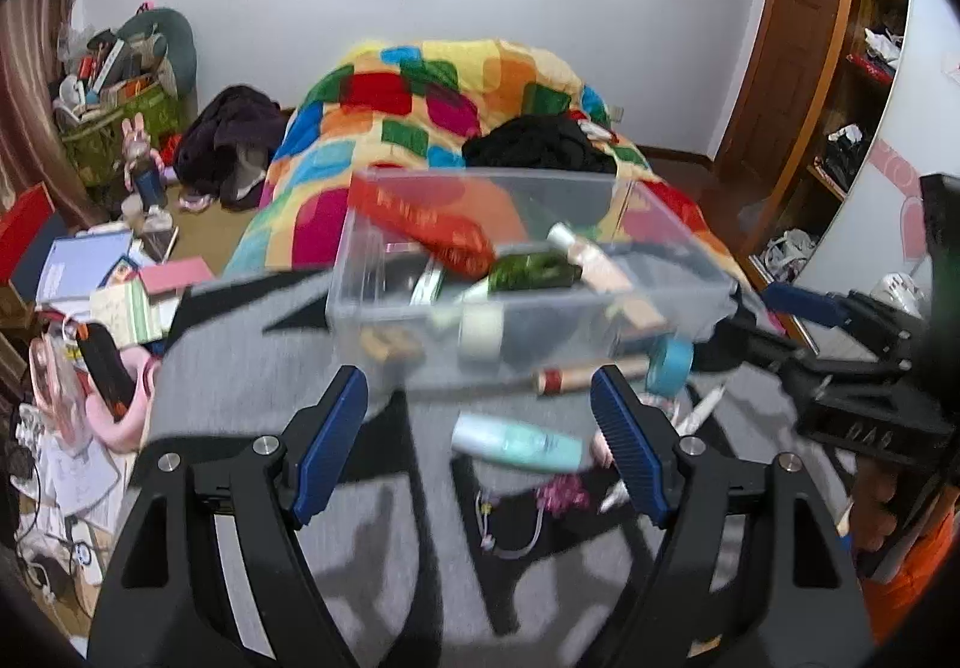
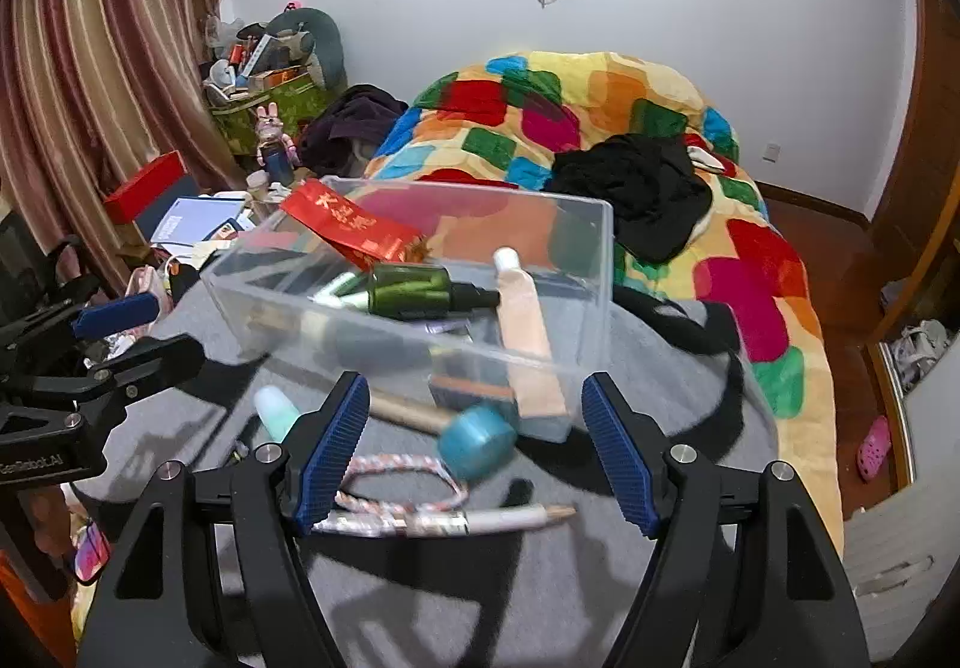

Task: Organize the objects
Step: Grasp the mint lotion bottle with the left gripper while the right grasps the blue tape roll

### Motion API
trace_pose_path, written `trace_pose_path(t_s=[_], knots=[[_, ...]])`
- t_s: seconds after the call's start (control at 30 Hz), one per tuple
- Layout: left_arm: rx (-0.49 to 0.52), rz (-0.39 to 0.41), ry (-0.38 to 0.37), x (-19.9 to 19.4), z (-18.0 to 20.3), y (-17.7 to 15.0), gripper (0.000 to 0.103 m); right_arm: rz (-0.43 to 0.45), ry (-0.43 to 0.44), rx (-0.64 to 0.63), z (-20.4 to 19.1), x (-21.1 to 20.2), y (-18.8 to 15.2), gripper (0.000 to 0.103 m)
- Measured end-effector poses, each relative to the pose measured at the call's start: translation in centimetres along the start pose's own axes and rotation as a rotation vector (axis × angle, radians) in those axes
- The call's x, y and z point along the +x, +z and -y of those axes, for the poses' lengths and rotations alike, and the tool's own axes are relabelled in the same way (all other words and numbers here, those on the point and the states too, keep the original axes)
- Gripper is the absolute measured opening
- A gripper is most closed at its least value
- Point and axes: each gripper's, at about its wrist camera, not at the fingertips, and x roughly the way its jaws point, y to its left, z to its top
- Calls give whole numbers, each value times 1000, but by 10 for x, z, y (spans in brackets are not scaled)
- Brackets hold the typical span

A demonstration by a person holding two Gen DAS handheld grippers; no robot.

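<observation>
Resting on the grey blanket, a clear bin holds a red packet, green bottle and tube. Left gripper and right gripper both gape empty before it.

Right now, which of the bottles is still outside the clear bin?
The mint-green bottle, lying on the grey blanket; the dark green bottle is inside the bin.

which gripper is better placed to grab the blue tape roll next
Right. The blue tape roll lies between the right gripper and its open jaws, just in front of the clear bin. The left gripper faces the mint tube instead.
</observation>
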Motion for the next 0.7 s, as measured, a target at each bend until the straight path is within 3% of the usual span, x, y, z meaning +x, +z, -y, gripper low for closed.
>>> trace_pose_path(t_s=[0.4, 0.7], knots=[[9, -133, -2, 29, -1, -53, 77, -77, 19, 43, 18, 7, -41, 70], [86, -161, -35, 46, 16, -25, 80, -90, 30, 28, 17, 24, -31, 70]])
